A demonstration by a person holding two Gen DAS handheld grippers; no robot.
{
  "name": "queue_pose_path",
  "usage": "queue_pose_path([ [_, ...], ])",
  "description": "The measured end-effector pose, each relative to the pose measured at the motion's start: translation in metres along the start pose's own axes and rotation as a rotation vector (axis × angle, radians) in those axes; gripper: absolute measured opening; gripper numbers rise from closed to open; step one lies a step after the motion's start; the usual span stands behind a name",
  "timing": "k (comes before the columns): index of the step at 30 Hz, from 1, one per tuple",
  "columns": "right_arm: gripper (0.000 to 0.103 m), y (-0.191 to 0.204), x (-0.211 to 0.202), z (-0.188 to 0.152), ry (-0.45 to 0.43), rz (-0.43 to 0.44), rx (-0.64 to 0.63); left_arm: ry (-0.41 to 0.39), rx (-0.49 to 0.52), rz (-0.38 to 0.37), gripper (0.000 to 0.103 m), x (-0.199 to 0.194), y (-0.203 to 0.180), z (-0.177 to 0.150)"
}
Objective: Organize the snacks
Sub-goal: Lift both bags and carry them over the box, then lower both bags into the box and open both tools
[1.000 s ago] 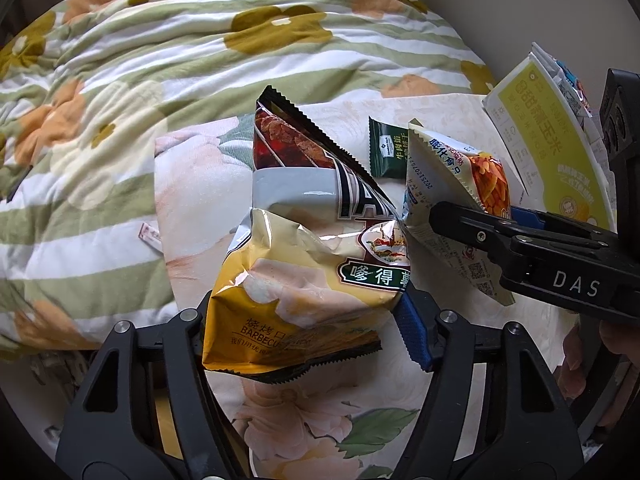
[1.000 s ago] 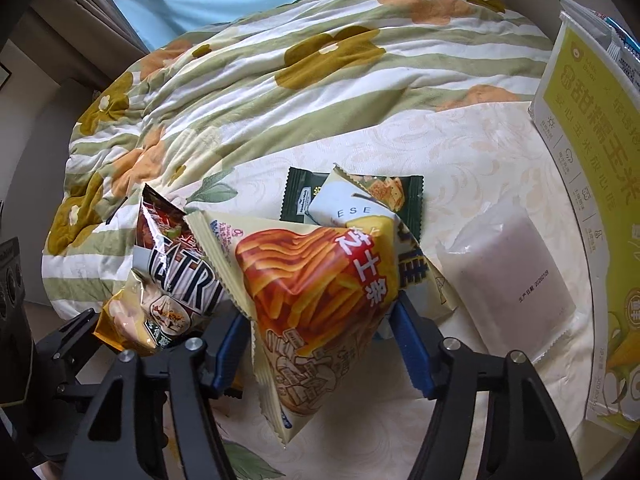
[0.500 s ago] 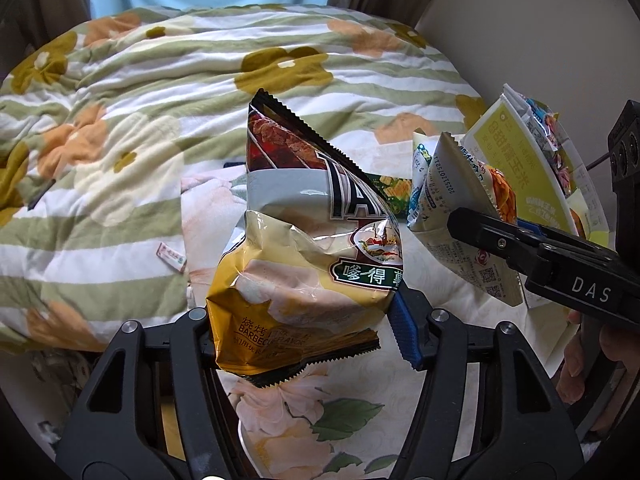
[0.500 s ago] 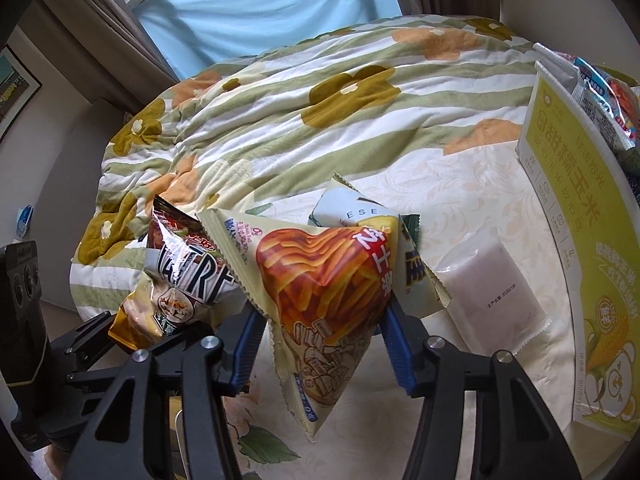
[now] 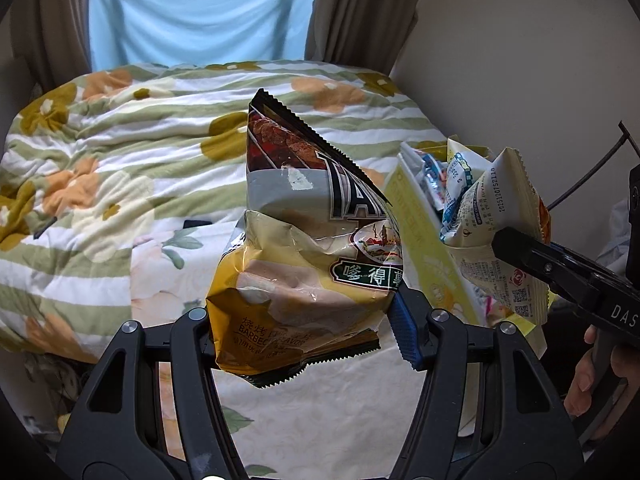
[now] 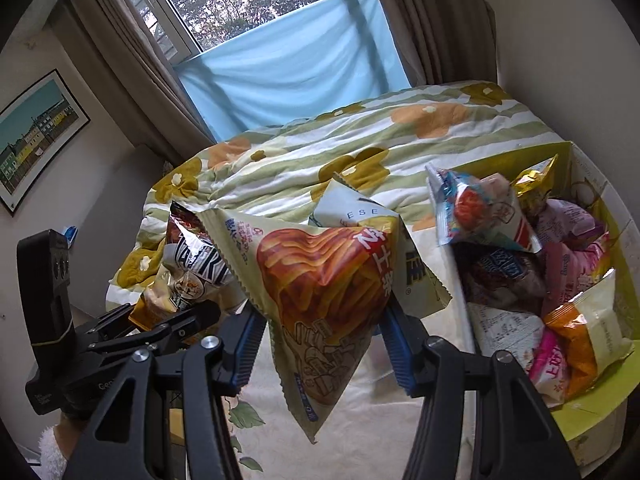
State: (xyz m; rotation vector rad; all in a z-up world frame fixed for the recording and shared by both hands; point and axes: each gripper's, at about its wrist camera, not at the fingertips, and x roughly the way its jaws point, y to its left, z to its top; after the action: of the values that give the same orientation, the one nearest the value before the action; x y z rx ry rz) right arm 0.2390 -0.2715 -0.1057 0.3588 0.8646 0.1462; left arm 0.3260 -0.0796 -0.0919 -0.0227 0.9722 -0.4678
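My left gripper (image 5: 304,320) is shut on a yellow and grey barbecue chip bag (image 5: 304,256) and holds it up above the bed. My right gripper (image 6: 324,332) is shut on a cream bag of orange potato sticks (image 6: 324,280), with a second pale packet (image 6: 352,210) pressed behind it. The potato stick bag also shows at the right of the left wrist view (image 5: 496,216). The chip bag shows at the left of the right wrist view (image 6: 192,268). A yellow-green box (image 6: 600,404) to the right holds several snack packets (image 6: 520,248).
A floral striped quilt (image 5: 120,152) covers the bed behind. A cream floral cloth (image 5: 320,412) lies below both grippers. The box wall (image 5: 424,248) stands just right of the chip bag. A window with a blue curtain (image 6: 288,64) is at the back.
Both grippers have risen with their bags and tilted up, bringing window and curtains into view. The right gripper has moved toward the box, whose inside now shows.
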Motion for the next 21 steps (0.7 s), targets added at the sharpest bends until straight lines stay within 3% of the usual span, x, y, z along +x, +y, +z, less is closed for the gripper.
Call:
queue_pose_path([
  [6,0.052,-0.074,-0.057,0.012,-0.057,-0.04,0.007,0.006,0.034,-0.062,0.059,0.028,-0.102,0.01],
  [13,0.052,-0.154,-0.094,0.02,-0.074,-0.071,0.029,0.052,0.037,-0.108,0.06,0.08,-0.196,0.009],
  [16,0.052,-0.177,-0.098,0.021,-0.06,-0.075,0.025,0.064,-0.002,-0.112,0.073,0.1,-0.219,0.004],
  [17,0.052,-0.186,-0.099,0.021,-0.051,-0.075,0.022,0.074,-0.018,-0.11,0.088,0.107,-0.224,0.002],
  [19,0.052,-0.198,-0.098,0.022,-0.034,-0.07,0.018,0.074,-0.045,-0.07,0.102,0.114,-0.229,-0.003],
  [21,0.052,-0.205,-0.094,0.022,-0.018,-0.06,0.009,0.075,-0.068,-0.051,0.102,0.114,-0.229,-0.011],
])
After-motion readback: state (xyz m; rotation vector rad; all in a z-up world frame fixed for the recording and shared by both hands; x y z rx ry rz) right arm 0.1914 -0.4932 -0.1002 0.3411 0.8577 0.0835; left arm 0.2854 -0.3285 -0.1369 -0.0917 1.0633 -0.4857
